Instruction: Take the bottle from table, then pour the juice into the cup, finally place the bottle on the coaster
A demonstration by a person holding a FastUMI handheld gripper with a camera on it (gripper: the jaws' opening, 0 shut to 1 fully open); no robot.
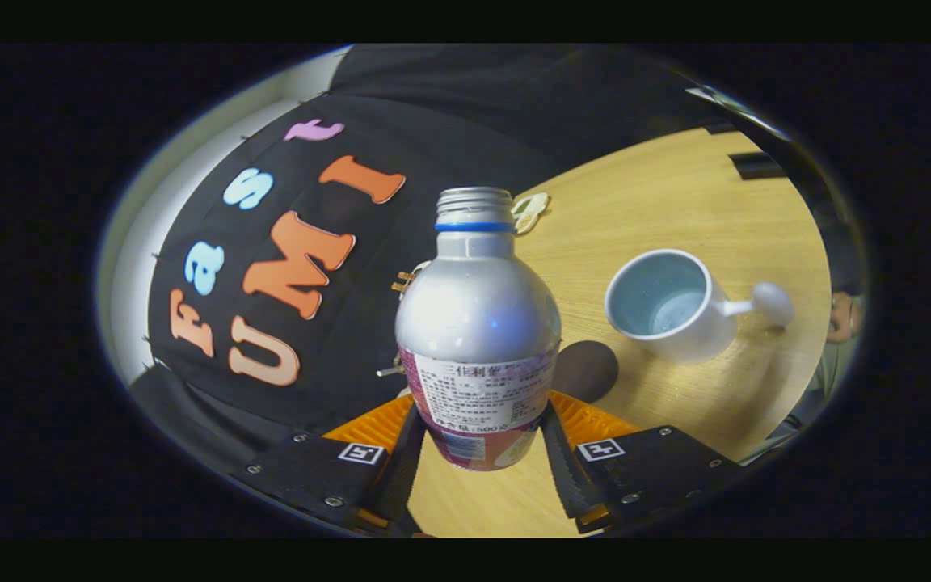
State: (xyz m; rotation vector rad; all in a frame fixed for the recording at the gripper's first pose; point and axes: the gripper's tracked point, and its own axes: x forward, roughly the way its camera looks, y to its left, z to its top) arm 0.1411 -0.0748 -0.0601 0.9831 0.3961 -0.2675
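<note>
I hold the gripper (478, 453) closed on the bottle (478, 323): both fingers press against its lower labelled body, one on each side. The bottle sits between the fingers, cap off, threaded neck open, silver shoulder above a printed label. I see it lifted above the wooden table (676, 210), with the scene tilted. Just beyond the bottle's right side lies a dark round coaster (587, 368), partly hidden behind it. Further right stands the white cup (667, 303), handle pointing away from the bottle, its interior pale blue. A small pale object (532, 208) lies on the table behind the neck.
</note>
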